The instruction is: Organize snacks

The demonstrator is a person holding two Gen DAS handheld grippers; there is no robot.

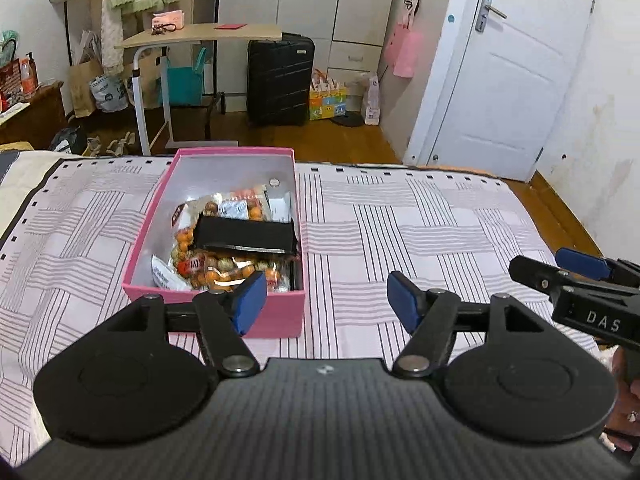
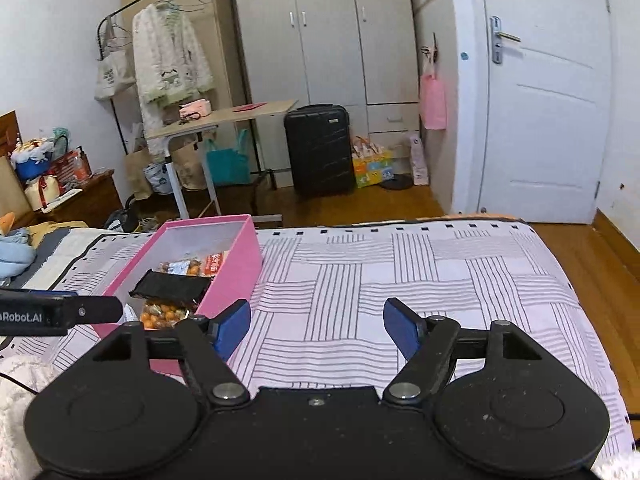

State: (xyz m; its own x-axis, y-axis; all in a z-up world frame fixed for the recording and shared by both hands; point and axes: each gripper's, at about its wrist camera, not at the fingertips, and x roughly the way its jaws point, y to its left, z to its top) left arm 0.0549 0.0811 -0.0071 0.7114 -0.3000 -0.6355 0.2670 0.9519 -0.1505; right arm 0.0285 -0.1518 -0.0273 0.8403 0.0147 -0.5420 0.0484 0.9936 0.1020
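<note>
A pink box (image 1: 216, 308) stands on the bed and holds several snack packets: clear bags of orange and brown sweets (image 1: 224, 268), a black packet (image 1: 244, 234) on top, and white packets at the back. My left gripper (image 1: 326, 304) is open and empty, just in front of the box's near right corner. My right gripper (image 2: 316, 330) is open and empty over the bare bedsheet, right of the box (image 2: 236, 256). The right gripper also shows at the right edge of the left wrist view (image 1: 576, 276). The left gripper shows at the left edge of the right wrist view (image 2: 60, 314).
The bed has a pink-and-white striped sheet (image 1: 420, 232). Beyond its far edge are a small side table (image 1: 200, 36), a black suitcase (image 1: 280, 78), a wardrobe (image 2: 328, 32), a clothes rack (image 2: 168, 56) and a white door (image 2: 544, 92). Folded bedding (image 2: 16, 248) lies at the left.
</note>
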